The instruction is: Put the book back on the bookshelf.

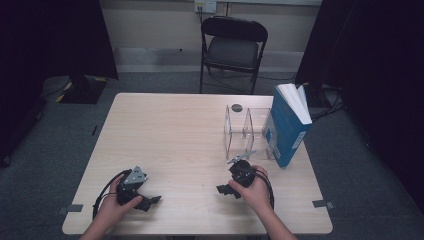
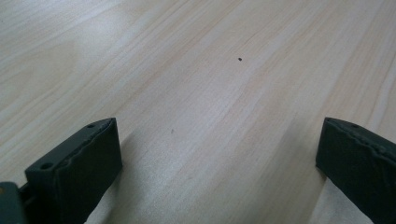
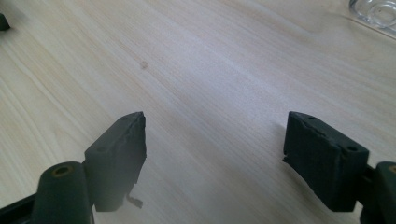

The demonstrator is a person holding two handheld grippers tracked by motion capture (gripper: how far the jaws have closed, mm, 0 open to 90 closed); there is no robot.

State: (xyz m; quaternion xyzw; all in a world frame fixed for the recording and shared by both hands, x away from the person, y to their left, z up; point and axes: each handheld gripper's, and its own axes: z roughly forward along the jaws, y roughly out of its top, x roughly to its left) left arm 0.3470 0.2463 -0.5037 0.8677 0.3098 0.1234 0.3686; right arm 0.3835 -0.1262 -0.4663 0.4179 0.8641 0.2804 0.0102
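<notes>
Left gripper (image 1: 150, 201) low over the near left part of the table (image 1: 175, 130), held in the person's left hand (image 1: 116, 207). Jaws spread wide, nothing between them; in the left gripper view only bare wood grain lies in the gap (image 2: 219, 154), with a small dark speck (image 2: 240, 59) farther out ahead of the jaws.

Right gripper (image 1: 223, 190) low over the near right part of the table, gripped by the right hand (image 1: 256, 192). Jaws released, standing well apart, empty. In the right gripper view the gap (image 3: 215, 154) has plain tabletop under it and a faint brownish mark (image 3: 144, 65) ahead, off toward the left jaw.

Nearest things: a clear plastic organizer (image 1: 247, 131) with upright compartments stands behind the right gripper's body, on the far side from its jaw tips, apart from it. In the right gripper view a clear rounded edge of it (image 3: 376, 10) shows at the top right corner, well beyond the right jaw and outside the gap. A blue book (image 1: 287, 127) stands upright and leans against the organizer's right side, touching it, farther from the jaws than the organizer.

Neither pair of jaws touches the organizer or the book. A black folding chair (image 1: 234, 47) stands past the table's far edge.
</notes>
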